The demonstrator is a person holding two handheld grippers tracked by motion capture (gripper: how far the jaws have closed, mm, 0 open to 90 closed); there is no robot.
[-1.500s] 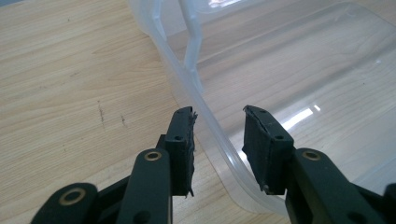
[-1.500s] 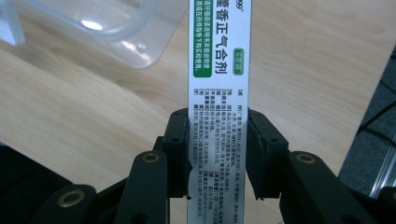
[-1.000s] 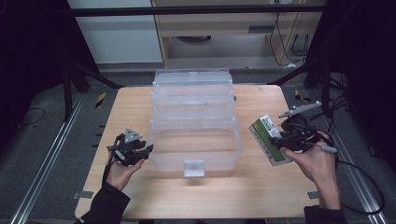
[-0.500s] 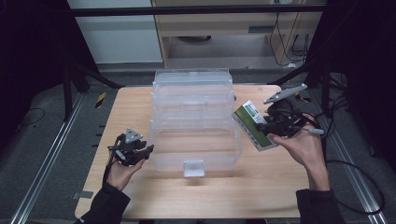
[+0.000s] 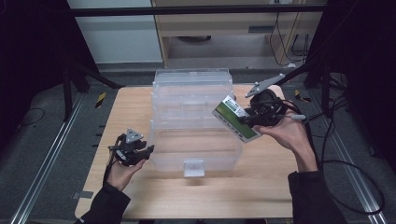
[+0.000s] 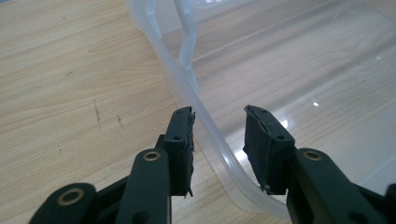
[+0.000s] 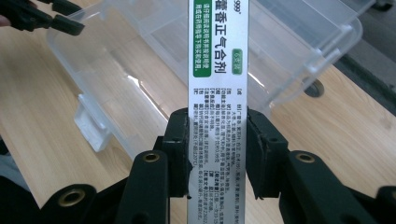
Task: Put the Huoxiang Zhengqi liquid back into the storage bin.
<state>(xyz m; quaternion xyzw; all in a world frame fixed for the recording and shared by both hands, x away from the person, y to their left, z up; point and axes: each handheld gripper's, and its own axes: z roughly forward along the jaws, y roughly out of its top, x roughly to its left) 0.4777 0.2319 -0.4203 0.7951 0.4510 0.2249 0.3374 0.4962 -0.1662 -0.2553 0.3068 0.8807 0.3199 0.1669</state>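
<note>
Wooden table (image 5: 140,112) carries a clear plastic storage box (image 5: 194,109) at centre, lid swung open toward the far side, w/ a white latch tab (image 5: 194,168) on its near wall. Box interior is transparent; table grain shows through the base. Right gripper (image 5: 243,120) sits above the box's right edge, off the table surface, jaws clenched on a long green-and-white carton (image 5: 236,119); carton is tilted, one end over the box, the other toward the person's right hand (image 5: 287,135). In the right gripper view both pads press flat on the carton's (image 7: 217,93) two narrow sides, printed face up, approx. at its lower half. Left gripper (image 5: 148,150) rests low at the near-left corner of the box, held by the left hand (image 5: 122,170). In the left gripper view its jaws stand apart, released, straddling the box's rounded rim (image 6: 212,135): left pad (image 6: 183,140) just beside the rim outside, right pad (image 6: 264,144) inside, clear of it.
</note>
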